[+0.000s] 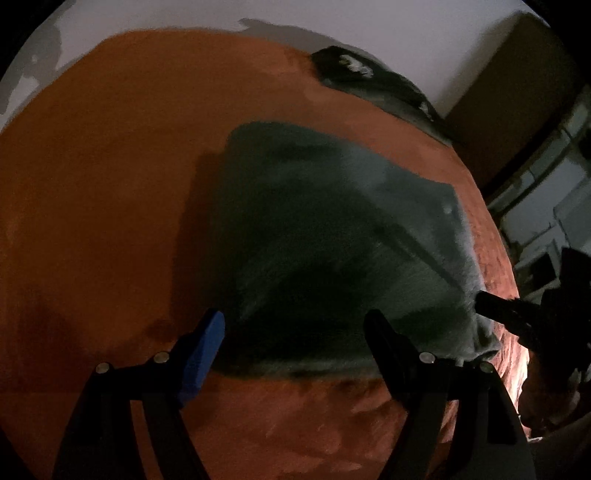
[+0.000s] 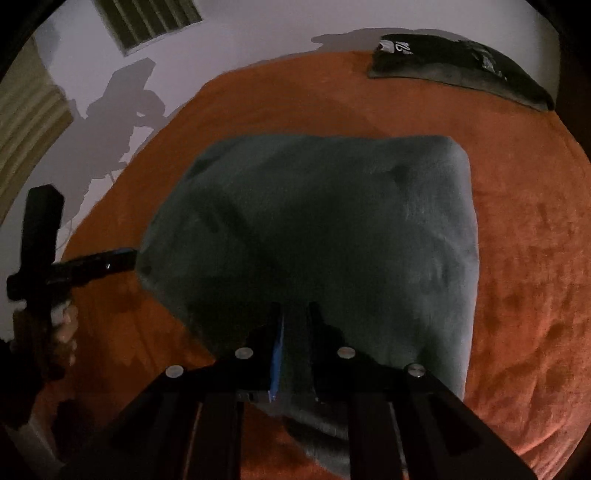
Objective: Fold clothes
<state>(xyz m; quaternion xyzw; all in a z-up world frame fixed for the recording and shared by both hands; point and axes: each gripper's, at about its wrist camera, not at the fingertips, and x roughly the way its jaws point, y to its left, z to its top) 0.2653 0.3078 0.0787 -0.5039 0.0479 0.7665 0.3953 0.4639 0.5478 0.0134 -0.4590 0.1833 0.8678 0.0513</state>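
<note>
A dark grey-green garment (image 1: 325, 229) lies spread on an orange blanket (image 1: 110, 184). My left gripper (image 1: 295, 317) hovers open over the garment's near edge, one finger on each side, with nothing pinched. In the right wrist view the same garment (image 2: 332, 221) rises in a lifted fold toward my right gripper (image 2: 295, 308), which is shut on its near edge, with cloth running between the narrow jaws. The right gripper (image 1: 491, 306) also shows at the garment's right corner in the left wrist view. In the right wrist view the left gripper (image 2: 118, 260) sits at the garment's left corner, held by a hand (image 2: 62, 332).
A folded black garment with white print (image 2: 461, 70) lies at the blanket's far edge, also visible in the left wrist view (image 1: 369, 81). A white wall with a vent (image 2: 147, 22) stands behind. A brown panel (image 1: 517, 92) and shelving (image 1: 546, 192) are to the right.
</note>
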